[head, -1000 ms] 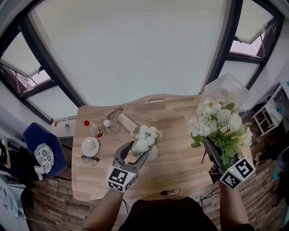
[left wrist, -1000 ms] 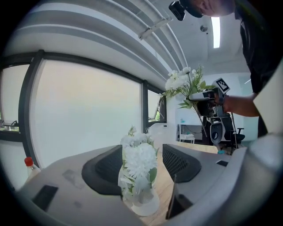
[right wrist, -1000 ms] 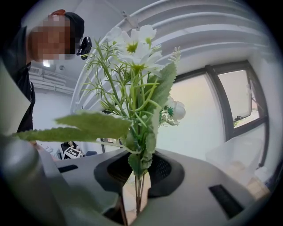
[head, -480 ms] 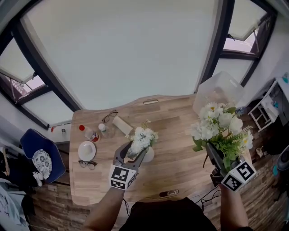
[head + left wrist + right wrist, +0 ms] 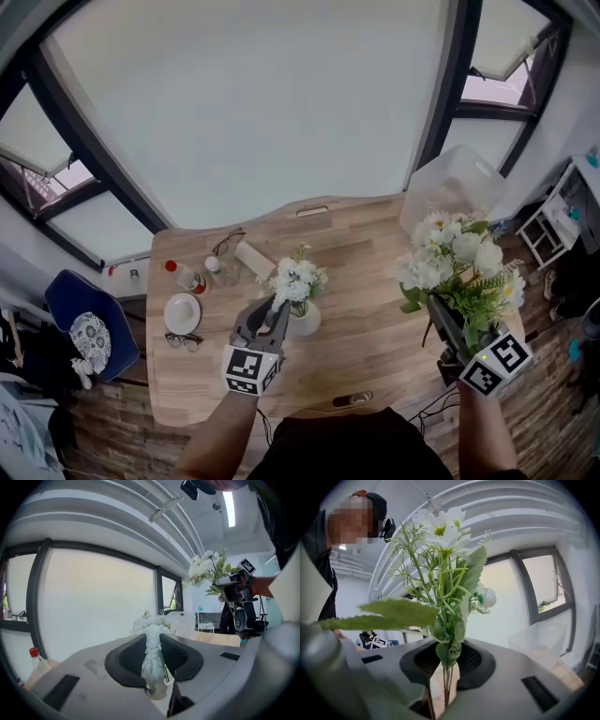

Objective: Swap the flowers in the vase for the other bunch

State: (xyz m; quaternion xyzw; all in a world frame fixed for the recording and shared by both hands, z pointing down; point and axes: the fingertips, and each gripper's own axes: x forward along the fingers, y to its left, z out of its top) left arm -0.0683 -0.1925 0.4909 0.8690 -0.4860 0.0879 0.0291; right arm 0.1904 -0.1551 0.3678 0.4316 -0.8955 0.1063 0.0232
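Observation:
A small white vase (image 5: 304, 322) stands near the middle of the wooden table (image 5: 370, 281), holding a bunch of small white flowers (image 5: 295, 278). My left gripper (image 5: 277, 313) is shut on this bunch just above the vase's mouth; in the left gripper view the white flowers (image 5: 152, 644) are pinched between the dark pads. My right gripper (image 5: 439, 311) is held up off the table's right end, shut on the green stems (image 5: 447, 679) of the other bunch (image 5: 457, 261), a larger one with white blooms and green leaves.
A clear plastic bin (image 5: 461, 186) stands at the table's far right corner. On the left lie a white plate (image 5: 183, 313), two pairs of glasses (image 5: 184, 341), a red-capped bottle (image 5: 187, 277) and a pale roll (image 5: 253, 260). A blue chair (image 5: 70, 309) is beside the table.
My left gripper, open around the vase's flowers before, has shut on them. The right gripper with its bunch has stayed in place.

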